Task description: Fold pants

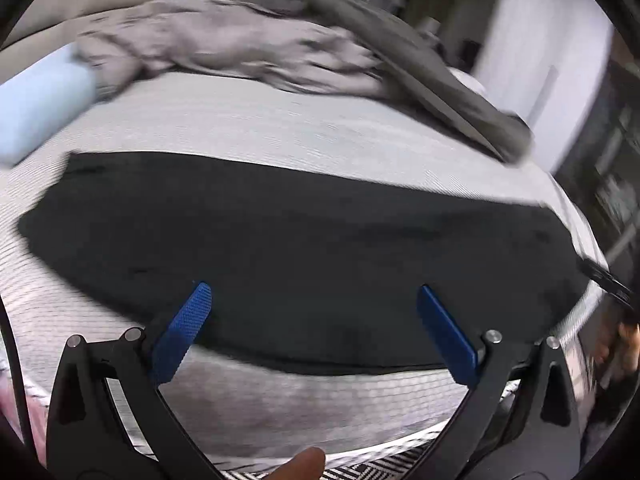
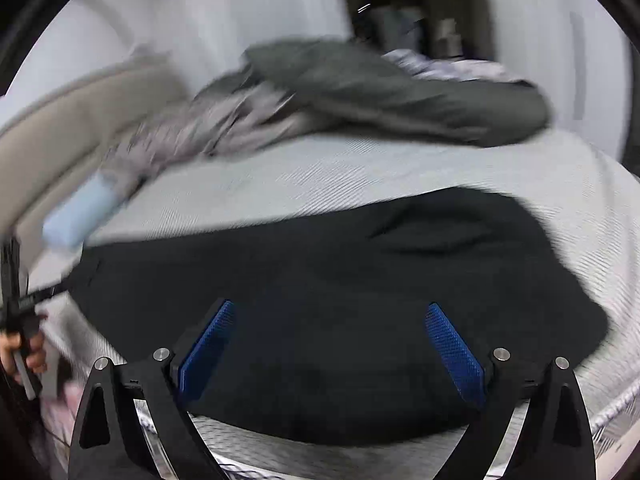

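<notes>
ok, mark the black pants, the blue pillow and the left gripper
black pants (image 1: 304,248), left wrist view, middle of the cloth
blue pillow (image 1: 40,112), left wrist view, its near side
left gripper (image 1: 314,292), left wrist view, midway between the fingertips

One pair of black pants (image 1: 304,248) is lying on one bed (image 1: 256,128). Two crumpled garments are resting behind it: one light grey (image 1: 224,48), one dark grey (image 1: 432,76). One pale blue pillow (image 1: 40,108) is sitting alongside. Two grippers are showing, left (image 1: 314,300) and right (image 2: 328,316).

Left claw (image 1: 314,294) and right claw (image 2: 330,312) both gape wide, tilted downward, gripping nothing
</notes>
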Motion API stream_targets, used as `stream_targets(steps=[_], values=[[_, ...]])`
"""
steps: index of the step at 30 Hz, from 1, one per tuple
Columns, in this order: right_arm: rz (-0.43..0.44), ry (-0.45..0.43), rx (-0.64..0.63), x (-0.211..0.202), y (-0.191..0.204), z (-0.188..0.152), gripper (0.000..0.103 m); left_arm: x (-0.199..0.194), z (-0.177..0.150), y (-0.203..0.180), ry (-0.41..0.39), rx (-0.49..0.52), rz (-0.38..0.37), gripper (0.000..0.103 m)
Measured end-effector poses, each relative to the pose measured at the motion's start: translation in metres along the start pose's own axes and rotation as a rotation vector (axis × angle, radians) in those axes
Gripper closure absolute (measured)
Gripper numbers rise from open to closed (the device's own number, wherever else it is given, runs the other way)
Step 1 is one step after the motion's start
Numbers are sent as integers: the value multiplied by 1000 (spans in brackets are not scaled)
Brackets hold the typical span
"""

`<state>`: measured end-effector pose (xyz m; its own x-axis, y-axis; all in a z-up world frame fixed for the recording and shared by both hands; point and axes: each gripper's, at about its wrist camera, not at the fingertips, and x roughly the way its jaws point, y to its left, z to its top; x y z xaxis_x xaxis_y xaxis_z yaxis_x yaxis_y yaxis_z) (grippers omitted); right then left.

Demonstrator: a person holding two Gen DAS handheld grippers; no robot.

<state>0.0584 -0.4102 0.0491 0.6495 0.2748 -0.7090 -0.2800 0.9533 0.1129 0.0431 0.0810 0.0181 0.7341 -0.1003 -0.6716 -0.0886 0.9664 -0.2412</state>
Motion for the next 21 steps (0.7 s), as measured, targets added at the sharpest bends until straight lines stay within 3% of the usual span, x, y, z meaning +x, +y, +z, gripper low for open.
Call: stream_targets(steps=[3,5,7,9,12,15,16,18,19,21], values=[[48,99,-142,46,37,-8,5,41,-8,-47,46,37,-50,1],[50,153,-135,68,40,-22,6,74,-14,-74,113,51,-84,1],[56,180,-137,86,35,-35,6,93,-21,-91,143,88,-36,1],[16,147,-238,81,34,-39,6,101,-26,-104,140,151,16,1],[-89,134,-265,66,7,-39,5,105,-28,-111,135,186,13,1],[-289,126,-165,52,-57,-38,6,103,-27,-108,143,167,6,1],[-309,112,-133,47,-70,-37,5,102,-26,-107,145,163,7,1],[-520,87,-93,41,-101,-37,3,102,-25,-98,147,167,13,1],[-561,81,-97,41,-106,-39,2,100,-27,-98,147,169,18,1],[-540,62,-61,42,-108,-39,2,96,-28,-95,149,162,26,1]])
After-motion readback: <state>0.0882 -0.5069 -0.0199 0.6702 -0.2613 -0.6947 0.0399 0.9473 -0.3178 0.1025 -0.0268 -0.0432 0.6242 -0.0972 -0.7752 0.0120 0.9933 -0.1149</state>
